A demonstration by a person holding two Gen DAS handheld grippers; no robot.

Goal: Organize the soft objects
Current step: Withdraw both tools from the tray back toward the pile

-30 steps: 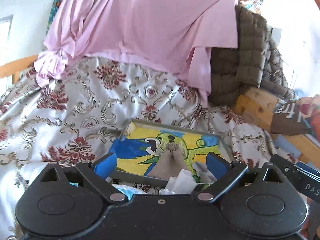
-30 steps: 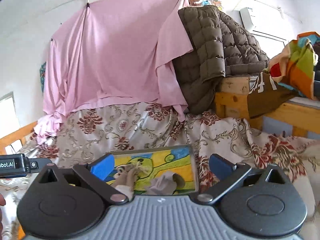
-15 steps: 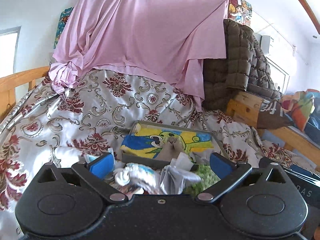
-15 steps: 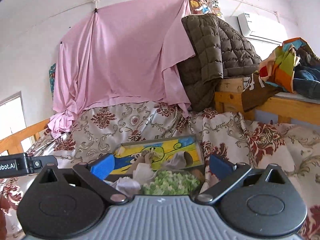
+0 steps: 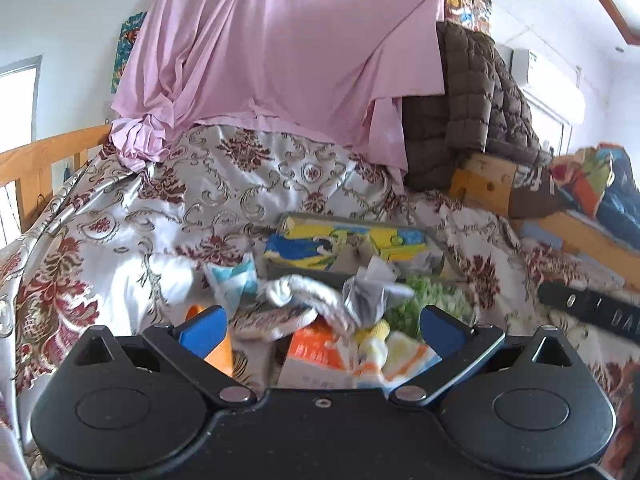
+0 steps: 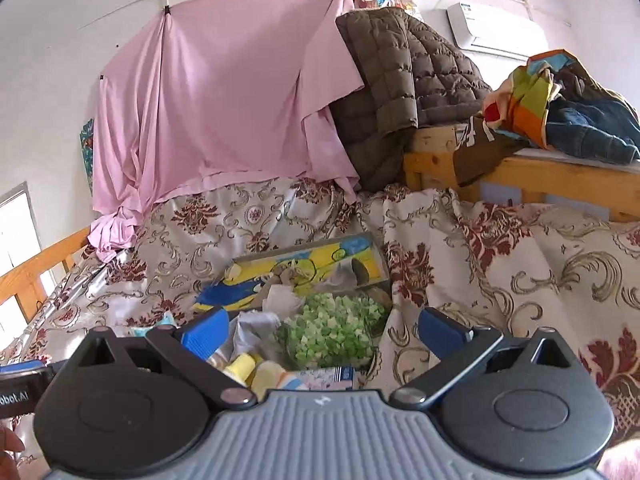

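A pile of soft things lies on the floral bedspread (image 5: 120,216) in front of a shallow tray (image 5: 434,240) with a cartoon picture inside. In the left wrist view I see a grey-white sock (image 5: 304,292), a grey cloth (image 5: 368,296), a blue-white cloth (image 5: 234,280), a yellow-orange sock (image 5: 400,350) and a green fuzzy cloth (image 5: 436,300). The green cloth (image 6: 336,328) and the tray (image 6: 382,256) show in the right wrist view too. My left gripper (image 5: 320,328) is open and empty above the pile. My right gripper (image 6: 324,328) is open and empty above the green cloth.
A pink sheet (image 5: 280,52) hangs behind the bed, with a brown quilted jacket (image 6: 404,80) beside it. A wooden bed rail (image 5: 36,160) runs on the left. A wooden shelf (image 6: 540,168) with clothes stands on the right. An orange-white box (image 5: 316,360) lies in the pile.
Both grippers have pulled back from the tray and tilted up. More of the pile in front of the tray has come into view. Both stay open.
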